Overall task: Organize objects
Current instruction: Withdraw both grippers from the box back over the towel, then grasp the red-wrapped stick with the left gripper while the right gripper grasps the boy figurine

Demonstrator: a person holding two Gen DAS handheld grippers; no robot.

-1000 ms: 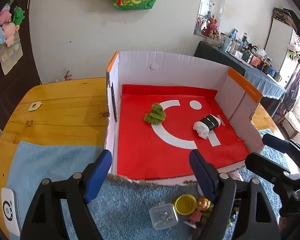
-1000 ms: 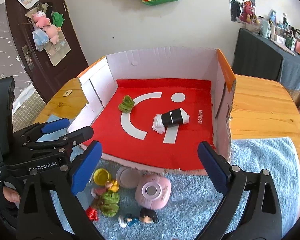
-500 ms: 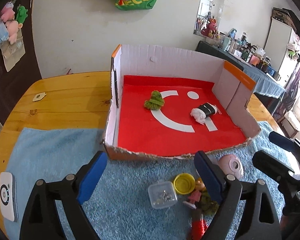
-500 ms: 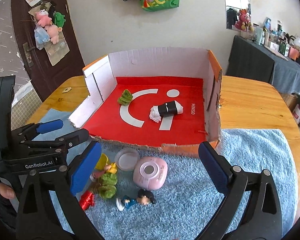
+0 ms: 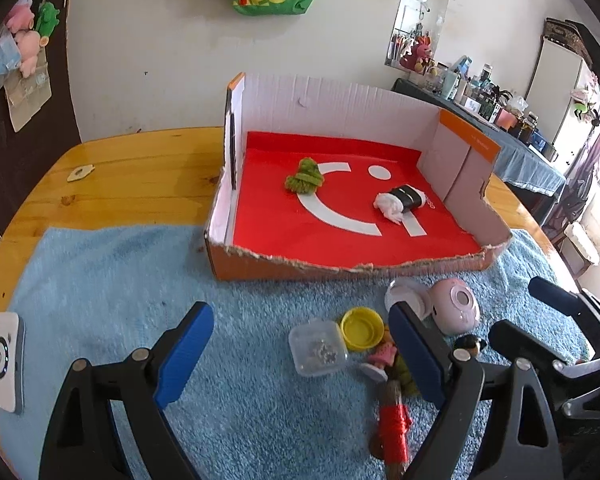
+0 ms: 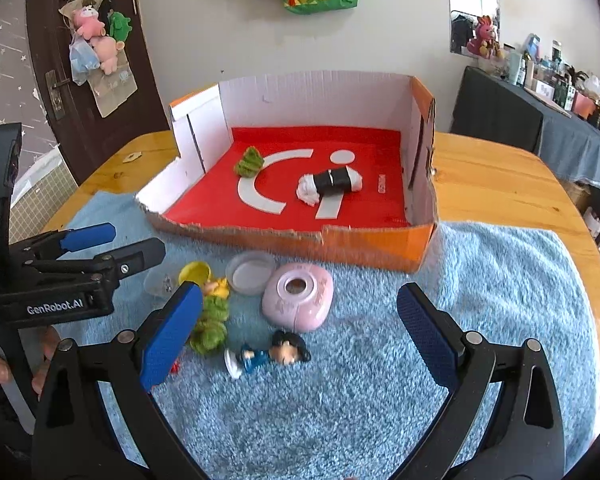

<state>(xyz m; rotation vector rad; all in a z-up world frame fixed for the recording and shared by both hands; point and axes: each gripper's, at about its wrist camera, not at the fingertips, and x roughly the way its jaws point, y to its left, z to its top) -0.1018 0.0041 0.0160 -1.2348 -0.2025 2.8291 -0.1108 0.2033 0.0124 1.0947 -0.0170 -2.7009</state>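
An open cardboard box with a red floor (image 5: 424, 262) (image 6: 416, 248) holds a green yarn bundle (image 5: 304, 176) (image 6: 249, 162) and a black-banded white roll (image 5: 400, 200) (image 6: 330, 184). On the blue towel in front lie a pink round case (image 5: 456, 310) (image 6: 298, 296), a clear lid (image 6: 250, 272), a yellow cap (image 5: 362, 326) (image 6: 195, 272), a clear small box (image 5: 318, 350), a green yarn piece (image 6: 210, 326), a red-wrapped stick (image 5: 394, 428) and a small doll (image 6: 268, 354). My left gripper (image 5: 300, 352) (image 6: 120, 246) is open above the clear box. My right gripper (image 6: 300, 332) (image 5: 528, 312) is open above the doll.
The blue towel (image 5: 100, 280) (image 6: 500, 280) covers the near part of the wooden table (image 5: 140, 168) (image 6: 492, 180). A white device (image 5: 6, 360) lies at the towel's left edge. A small tag (image 5: 80, 172) lies on the wood.
Both grippers have pulled back from the box toward me and risen. The loose objects on the towel now show in full in front of the fingers. Both grippers stay open.
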